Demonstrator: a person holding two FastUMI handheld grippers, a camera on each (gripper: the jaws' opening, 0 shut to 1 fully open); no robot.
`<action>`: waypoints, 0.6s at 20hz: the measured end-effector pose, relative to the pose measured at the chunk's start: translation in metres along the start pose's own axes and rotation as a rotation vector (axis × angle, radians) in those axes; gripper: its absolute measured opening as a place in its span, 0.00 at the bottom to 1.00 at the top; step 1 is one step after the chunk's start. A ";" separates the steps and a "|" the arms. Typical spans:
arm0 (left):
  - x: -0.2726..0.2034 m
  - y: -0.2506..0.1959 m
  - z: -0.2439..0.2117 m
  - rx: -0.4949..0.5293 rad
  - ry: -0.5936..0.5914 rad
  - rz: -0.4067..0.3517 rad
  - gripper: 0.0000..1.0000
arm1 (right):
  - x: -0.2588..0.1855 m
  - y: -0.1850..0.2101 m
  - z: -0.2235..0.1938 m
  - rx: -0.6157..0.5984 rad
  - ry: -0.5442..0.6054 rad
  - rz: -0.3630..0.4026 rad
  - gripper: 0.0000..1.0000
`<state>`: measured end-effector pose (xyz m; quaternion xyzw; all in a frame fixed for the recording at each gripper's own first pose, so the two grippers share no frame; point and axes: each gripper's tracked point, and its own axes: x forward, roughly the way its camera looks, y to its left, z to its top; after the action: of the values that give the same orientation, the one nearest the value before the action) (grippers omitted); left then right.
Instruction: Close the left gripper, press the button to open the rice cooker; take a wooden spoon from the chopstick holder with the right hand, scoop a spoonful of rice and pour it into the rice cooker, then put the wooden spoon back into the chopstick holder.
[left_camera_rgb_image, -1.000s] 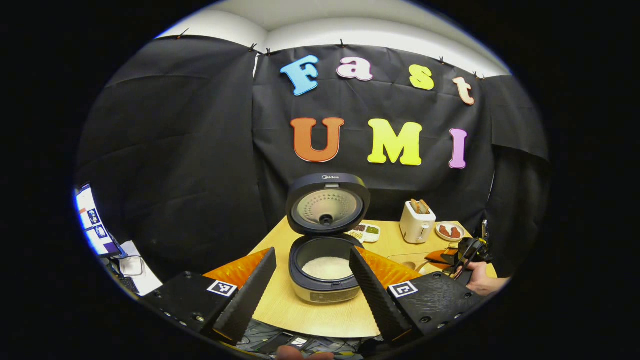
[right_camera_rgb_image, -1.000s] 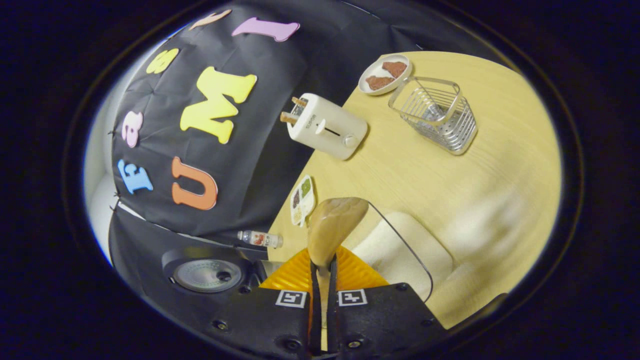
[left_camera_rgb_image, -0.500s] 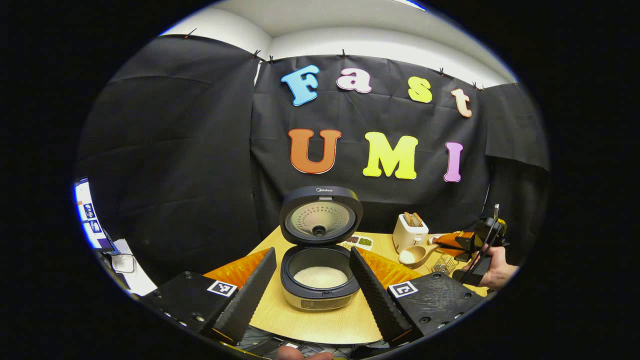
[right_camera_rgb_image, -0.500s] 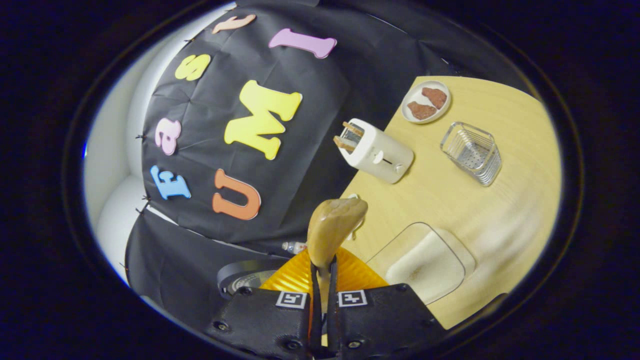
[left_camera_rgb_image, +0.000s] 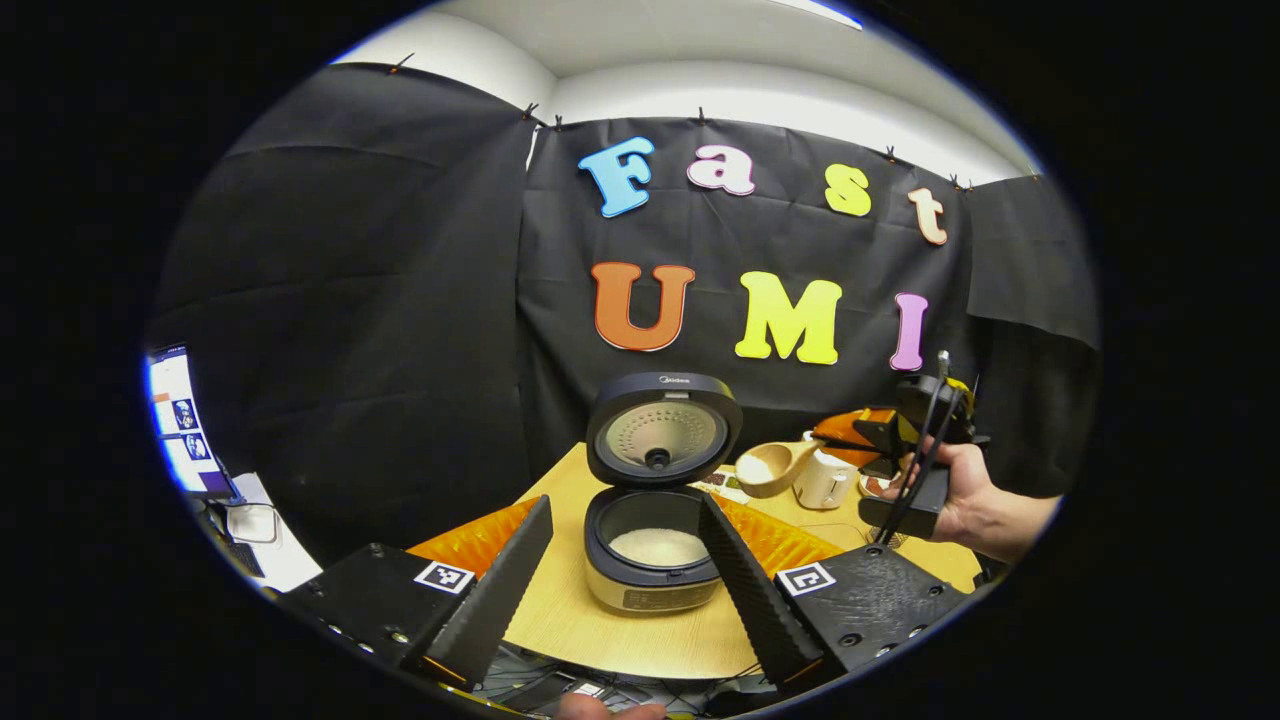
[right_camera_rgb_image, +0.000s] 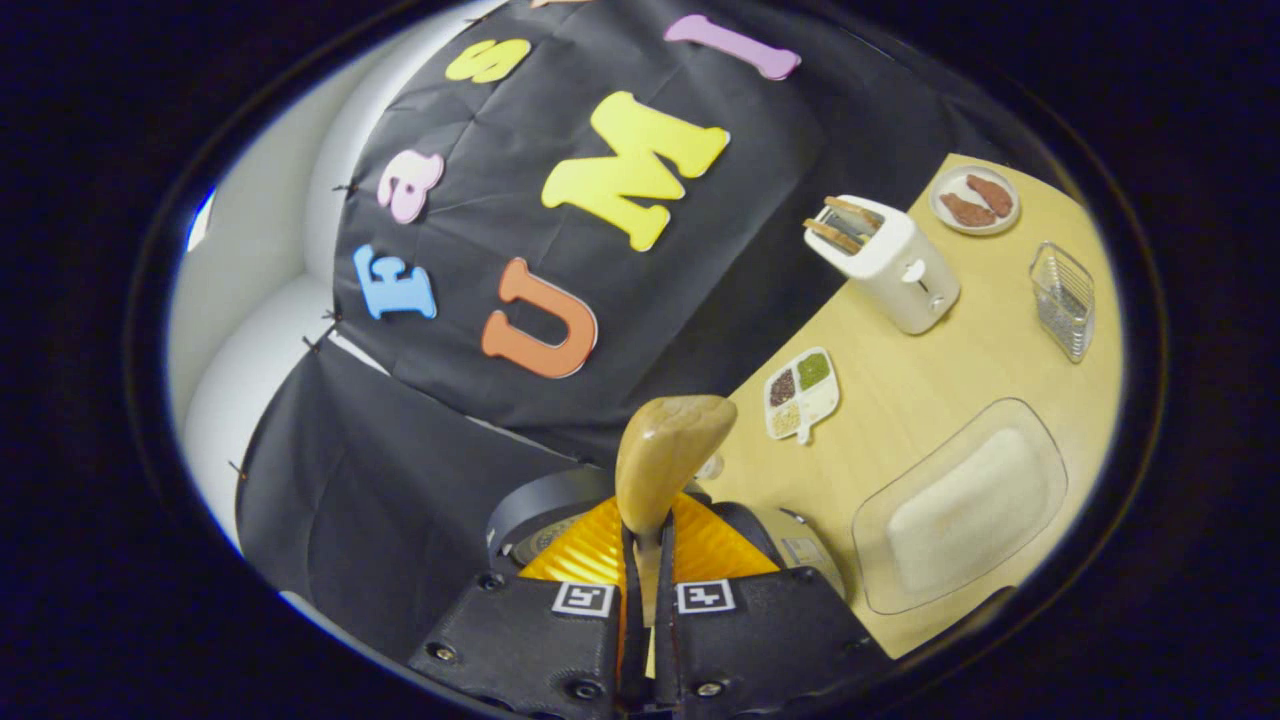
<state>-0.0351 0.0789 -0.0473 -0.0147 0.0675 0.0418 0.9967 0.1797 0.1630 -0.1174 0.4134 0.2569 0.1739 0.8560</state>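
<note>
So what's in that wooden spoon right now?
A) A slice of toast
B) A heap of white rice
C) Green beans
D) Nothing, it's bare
B: in the left gripper view the wooden spoon, held by the right gripper, carries a white mound in its bowl beside the open rice cooker.

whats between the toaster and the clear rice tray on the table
In the right gripper view, only bare tabletop lies between the toaster and the clear rice tray. The small divided grain dish sits off to the side.
</note>
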 end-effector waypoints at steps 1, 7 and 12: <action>-0.002 0.004 -0.001 -0.003 0.000 0.000 0.95 | 0.008 0.005 -0.007 -0.028 0.012 -0.003 0.09; -0.005 0.024 -0.006 0.016 -0.015 0.000 0.95 | 0.045 0.014 -0.041 -0.229 0.041 -0.066 0.10; -0.003 0.026 -0.007 0.024 -0.053 -0.025 0.95 | 0.061 0.009 -0.056 -0.478 0.022 -0.149 0.10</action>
<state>-0.0408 0.1039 -0.0545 -0.0023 0.0414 0.0287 0.9987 0.1952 0.2338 -0.1581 0.1770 0.2477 0.1708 0.9371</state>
